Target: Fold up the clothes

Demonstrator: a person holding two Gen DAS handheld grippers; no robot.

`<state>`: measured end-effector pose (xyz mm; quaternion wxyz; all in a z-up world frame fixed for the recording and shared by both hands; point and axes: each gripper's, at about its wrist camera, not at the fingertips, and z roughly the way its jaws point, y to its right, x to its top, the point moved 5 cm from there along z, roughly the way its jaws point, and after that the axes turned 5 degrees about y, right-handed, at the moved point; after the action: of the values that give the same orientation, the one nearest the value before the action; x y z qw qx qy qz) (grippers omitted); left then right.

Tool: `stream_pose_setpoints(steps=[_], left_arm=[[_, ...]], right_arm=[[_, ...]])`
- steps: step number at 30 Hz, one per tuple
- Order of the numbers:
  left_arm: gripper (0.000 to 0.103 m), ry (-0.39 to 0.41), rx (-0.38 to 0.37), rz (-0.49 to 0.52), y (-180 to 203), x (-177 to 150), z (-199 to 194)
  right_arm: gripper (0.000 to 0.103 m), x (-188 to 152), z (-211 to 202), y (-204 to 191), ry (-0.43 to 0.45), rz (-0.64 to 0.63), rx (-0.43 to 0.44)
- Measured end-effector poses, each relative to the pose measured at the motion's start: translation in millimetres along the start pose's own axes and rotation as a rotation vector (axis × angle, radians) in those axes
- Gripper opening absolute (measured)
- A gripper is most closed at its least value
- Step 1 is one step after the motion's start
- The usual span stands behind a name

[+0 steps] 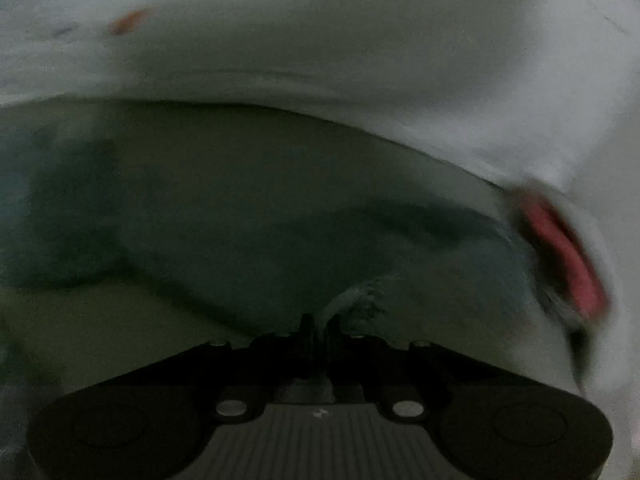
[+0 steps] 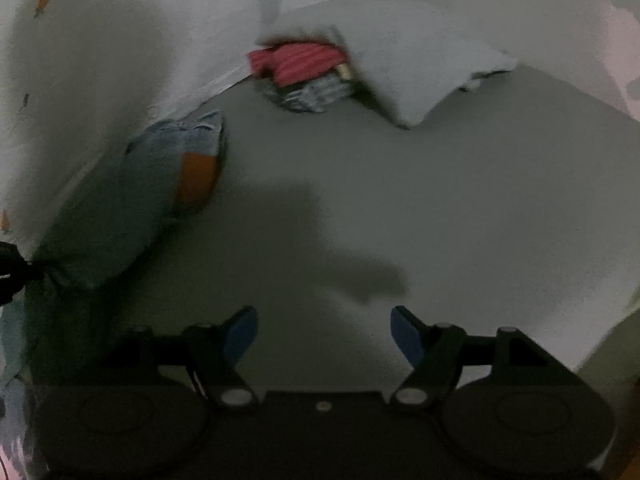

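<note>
A pale blue denim garment [image 1: 248, 240] lies stretched across the grey-green surface in the left wrist view. My left gripper [image 1: 320, 330] is shut on a bunched, frayed edge of it [image 1: 360, 300]. In the right wrist view the same denim garment [image 2: 160, 168] hangs at the left, with an orange patch [image 2: 196, 178] on it. The black left gripper [image 2: 8, 264] pinches its lower end at the frame's left edge. My right gripper [image 2: 324, 336] stands open over bare surface, its blue pads [image 2: 240, 336] wide apart with nothing between them.
A red striped garment [image 2: 296, 60] tops a small stack of folded clothes [image 2: 312, 92] at the back, partly under a white cloth [image 2: 400, 68]. White sheeting with orange marks [image 2: 100, 40] borders the left and back. The grey surface [image 2: 400, 200] stretches ahead.
</note>
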<state>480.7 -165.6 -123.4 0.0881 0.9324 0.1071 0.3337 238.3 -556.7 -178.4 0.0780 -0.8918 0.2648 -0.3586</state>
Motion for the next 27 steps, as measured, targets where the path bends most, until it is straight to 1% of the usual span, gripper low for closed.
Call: stream_pose_setpoints(steps=[1, 3, 5, 7, 8, 9, 10, 13, 16, 17, 18, 19, 20, 21, 22, 24, 25, 26, 27], left_arm=[[0.006, -0.01, 0.036, -0.025, -15.7, 1.9, 8.6], [0.006, -0.044, 0.081, -0.06, -37.1, -3.2, 22.3], [0.006, -0.074, 0.165, -0.036, -53.0, -15.8, 31.6], [0.006, -0.108, 0.196, -0.046, -64.7, -29.3, 34.2], [0.007, -0.126, 0.203, -0.059, -70.3, -36.5, 35.1], [0.007, -0.138, 0.208, -0.067, -75.0, -42.7, 34.7], [0.008, -0.135, 0.204, -0.065, -77.4, -46.7, 31.4], [0.01, -0.13, 0.207, -0.044, -83.7, -56.2, 22.9], [0.011, -0.128, 0.231, -0.048, -92.1, -59.2, 16.8], [0.011, -0.128, 0.236, -0.06, -95.1, -60.5, 15.4], [0.012, -0.129, 0.242, -0.071, -96.5, -62.0, 14.3], [0.013, -0.129, 0.248, -0.079, -97.6, -64.1, 12.9], [0.013, -0.129, 0.256, -0.083, -98.0, -67.6, 10.5], [0.013, -0.13, 0.264, -0.088, -98.4, -71.0, 8.1], [0.013, -0.131, 0.272, -0.089, -98.7, -74.2, 6.1], [0.013, -0.134, 0.289, -0.074, -98.5, -78.4, 3.8], [0.013, -0.135, 0.293, -0.067, -98.3, -78.7, 3.6], [0.013, -0.135, 0.295, -0.065, -98.4, -78.6, 3.5], [0.013, -0.136, 0.294, -0.071, -99.1, -77.6, 4.0]], right_arm=[[0.075, 2.4, 6.4, -8.1, -0.01, -0.009, 0.027], [0.074, 6.6, 16.5, -26.4, -0.021, -0.036, 0.075], [0.072, 13.1, 31.9, -51.3, -0.033, -0.082, 0.132], [0.07, 18.2, 48.3, -74.1, -0.034, -0.136, 0.165], [0.068, 20.5, 58.2, -87.3, -0.027, -0.184, 0.17], [0.067, 22.7, 68.1, -100.5, -0.021, -0.232, 0.174], [0.067, 24.8, 79.3, -115.4, -0.008, -0.309, 0.171], [0.068, 21.8, 109.6, -156.4, 0.033, -0.598, 0.145], [0.074, 8.1, 134.7, -186.8, 0.068, -0.821, 0.119], [0.081, 3.5, 142.1, -195.2, 0.1, -0.884, 0.093], [0.089, 1.9, 146.3, -201.3, 0.154, -0.917, 0.06], [0.096, 2.7, 151.4, -207.2, 0.22, -0.938, 0.005], [0.1, 4.3, 158.0, -211.9, 0.26, -0.947, -0.044], [0.099, 6.8, 162.7, -215.0, 0.28, -0.937, -0.058], [0.097, 10.1, 166.1, -216.3, 0.283, -0.918, -0.044], [0.074, 17.2, 170.0, -217.5, 0.261, -0.896, -0.003], [0.044, 19.7, 168.4, -218.2, 0.259, -0.929, -0.019], [0.03, 21.7, 163.9, -219.6, 0.268, -0.968, -0.035], [0.027, 24.5, 157.4, -219.2, 0.27, -0.985, -0.034]])
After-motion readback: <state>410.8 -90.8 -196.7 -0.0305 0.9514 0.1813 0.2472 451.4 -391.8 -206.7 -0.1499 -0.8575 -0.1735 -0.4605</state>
